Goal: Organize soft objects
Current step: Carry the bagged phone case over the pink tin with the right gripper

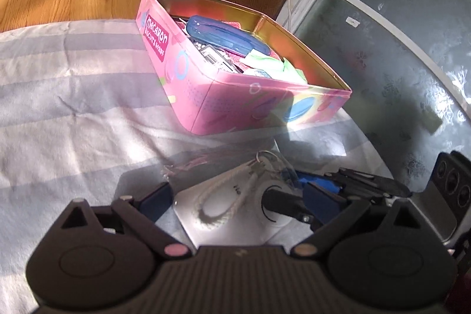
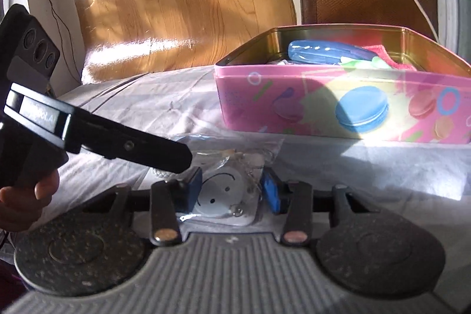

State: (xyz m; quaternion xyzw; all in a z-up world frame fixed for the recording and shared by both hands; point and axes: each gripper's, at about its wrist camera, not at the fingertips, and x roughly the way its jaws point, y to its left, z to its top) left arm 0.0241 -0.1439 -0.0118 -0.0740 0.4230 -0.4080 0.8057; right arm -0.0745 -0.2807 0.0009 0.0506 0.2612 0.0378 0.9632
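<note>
The pink biscuit tin (image 2: 347, 108) stood open on the striped cloth (image 1: 73, 96), holding a blue case (image 1: 226, 34) and bits of fabric. In front of the tin lay a clear plastic packet (image 2: 223, 196) with a white round item and a cord inside. The left gripper (image 1: 235, 199) pointed down at the packet, jaws spread wide to either side of it. A hand (image 2: 26, 205) gripped its handle. The right gripper (image 2: 232, 190), tilted down towards the tin, had its blue pads close against the packet's round item; whether they pressed it I could not tell.

Left tool (image 1: 235, 197) spread wide; right tool (image 2: 232, 190) narrowed, pads against a packet.
</note>
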